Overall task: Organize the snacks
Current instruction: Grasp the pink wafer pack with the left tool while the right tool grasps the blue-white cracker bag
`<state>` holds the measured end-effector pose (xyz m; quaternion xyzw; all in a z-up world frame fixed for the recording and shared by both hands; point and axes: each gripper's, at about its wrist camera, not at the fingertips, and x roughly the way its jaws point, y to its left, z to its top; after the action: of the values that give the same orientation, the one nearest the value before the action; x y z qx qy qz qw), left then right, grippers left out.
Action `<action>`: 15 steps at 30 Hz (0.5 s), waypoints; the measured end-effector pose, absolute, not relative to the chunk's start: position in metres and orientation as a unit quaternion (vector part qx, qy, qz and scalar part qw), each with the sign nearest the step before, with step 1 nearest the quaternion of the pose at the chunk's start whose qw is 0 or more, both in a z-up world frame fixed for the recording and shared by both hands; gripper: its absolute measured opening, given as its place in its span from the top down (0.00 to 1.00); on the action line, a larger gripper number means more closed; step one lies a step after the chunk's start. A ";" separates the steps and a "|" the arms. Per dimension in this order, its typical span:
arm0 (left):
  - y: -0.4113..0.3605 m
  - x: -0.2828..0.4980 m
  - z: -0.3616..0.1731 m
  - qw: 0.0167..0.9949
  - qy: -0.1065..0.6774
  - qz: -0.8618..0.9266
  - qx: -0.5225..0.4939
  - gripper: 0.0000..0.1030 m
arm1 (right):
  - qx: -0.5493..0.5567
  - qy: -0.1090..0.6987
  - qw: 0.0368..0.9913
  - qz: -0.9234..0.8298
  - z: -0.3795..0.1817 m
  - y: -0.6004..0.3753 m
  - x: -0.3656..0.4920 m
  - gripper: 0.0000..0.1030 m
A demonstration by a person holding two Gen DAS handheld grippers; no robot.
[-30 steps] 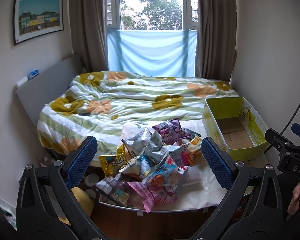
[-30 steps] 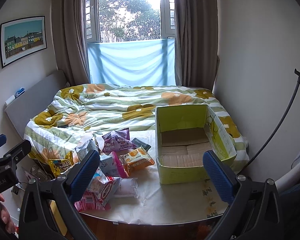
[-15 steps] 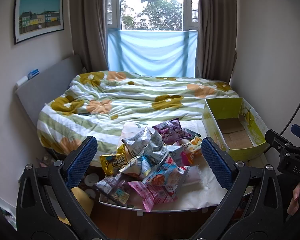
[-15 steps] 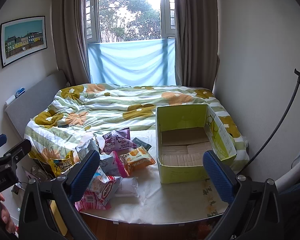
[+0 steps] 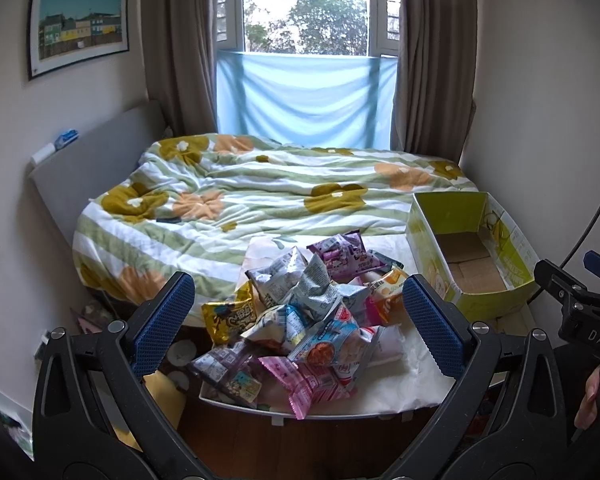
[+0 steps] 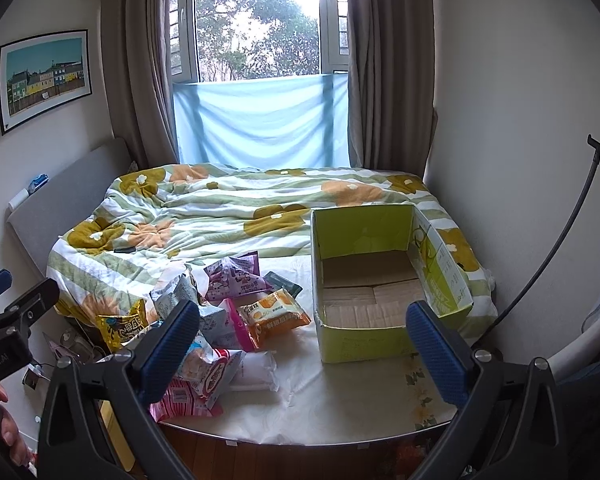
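Observation:
A heap of several snack packets (image 5: 300, 320) lies on a white sheet at the foot of the bed; the right wrist view shows the snack packets (image 6: 228, 312) on the left. An empty yellow-green cardboard box (image 6: 380, 280) stands to their right, its top open; the left wrist view has this cardboard box (image 5: 472, 256) at far right. My left gripper (image 5: 298, 324) hovers open in front of the heap, well short of it. Between the packets and the box my right gripper (image 6: 306, 350) hangs open. Neither holds anything.
A floral quilt (image 5: 260, 200) covers the bed behind the snacks. A grey headboard (image 5: 96, 160) runs along the left wall. A black stand pole (image 6: 548, 260) leans at the right wall. The sheeted board's front edge (image 6: 300, 436) overhangs the wooden floor.
Both views have crept slightly closer to the bed; the packets and box have not moved, and both grippers stay open.

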<state>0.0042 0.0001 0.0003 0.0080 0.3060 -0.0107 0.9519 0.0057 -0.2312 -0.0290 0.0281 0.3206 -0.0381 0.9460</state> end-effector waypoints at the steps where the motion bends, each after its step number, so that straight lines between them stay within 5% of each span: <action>1: 0.004 0.006 -0.001 0.950 0.311 -0.012 0.009 0.01 | 0.030 0.322 0.945 -0.041 -0.029 -0.231 0.005 0.00; 15: 0.042 0.030 -0.086 0.911 0.409 -0.053 -0.022 0.01 | 0.011 0.365 0.931 0.012 -0.083 -0.221 0.026 0.00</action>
<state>0.0300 0.0421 -0.0856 -0.0222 0.4087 -0.0527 0.9109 0.0257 -0.2209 -0.0829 0.0113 0.3653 0.0124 0.9307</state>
